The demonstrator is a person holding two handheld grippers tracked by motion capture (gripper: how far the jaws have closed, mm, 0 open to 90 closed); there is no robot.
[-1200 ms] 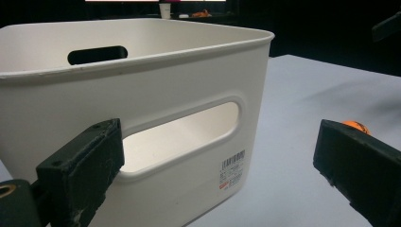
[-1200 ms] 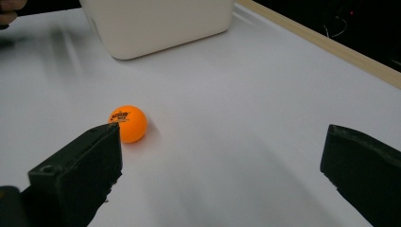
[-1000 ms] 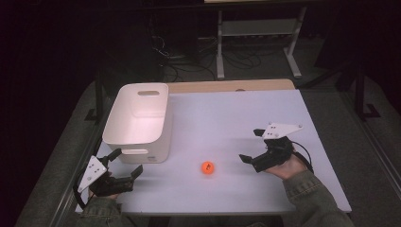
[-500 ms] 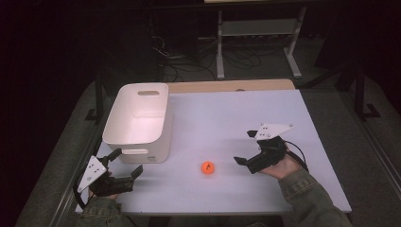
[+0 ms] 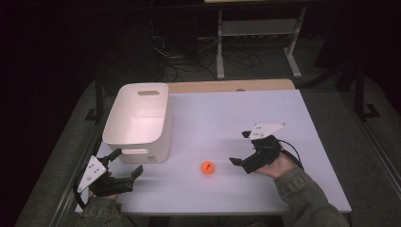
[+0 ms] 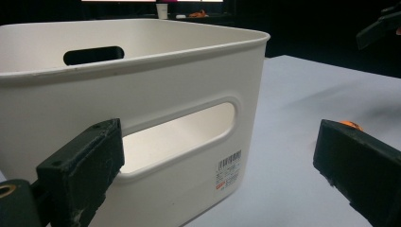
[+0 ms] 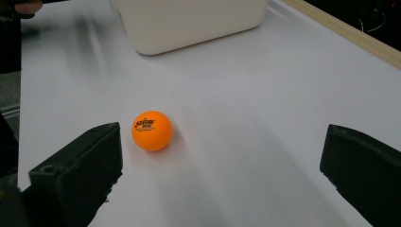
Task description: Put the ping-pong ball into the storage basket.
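A small orange ball (image 5: pixel 207 167) lies on the white table (image 5: pixel 227 113), near its front edge. My right gripper (image 5: pixel 239 148) stands open just right of the ball, its jaws pointing left at it. In the right gripper view the ball (image 7: pixel 152 130) sits just ahead of the left jaw, outside the gap of the right gripper (image 7: pixel 220 172). My left gripper (image 5: pixel 126 162) is open at the front left corner, close to the white bin (image 5: pixel 137 123). The left gripper view has the bin's handle wall (image 6: pixel 142 94) right before my left gripper (image 6: pixel 220 165).
The bin is empty and fills the table's left side. A wooden strip (image 5: pixel 231 86) runs along the table's far edge. A metal rack (image 5: pixel 255 33) and cables stand on the dark floor beyond. A person's sleeves reach in from the bottom.
My right gripper has moved left and slightly nearer, closing the distance to the ball. The left gripper, the ball and the bin have stayed put.
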